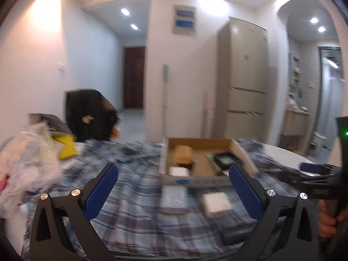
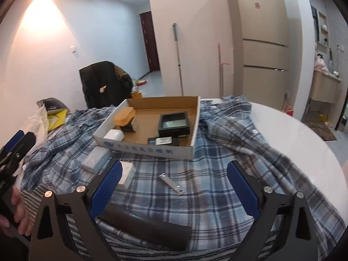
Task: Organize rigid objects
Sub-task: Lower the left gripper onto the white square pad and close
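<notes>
Sorting appears partly complete: the cardboard box [image 2: 196, 117] on the checked cloth [image 2: 217, 184] already holds an orange-topped brush [image 2: 124, 114], a white adapter [image 2: 114, 135], a dark framed tray [image 2: 175, 123] and a small packet [image 2: 164, 140]. Outside it, from 6 to 9 o'clock, lie a dark case [image 2: 145, 228], nail clippers [image 2: 171, 184], a white block [image 2: 126, 174] and a pale box [image 2: 95, 159]. Both the right claw [image 2: 173, 193] and left claw [image 1: 173, 195] are spread, holding nothing.
</notes>
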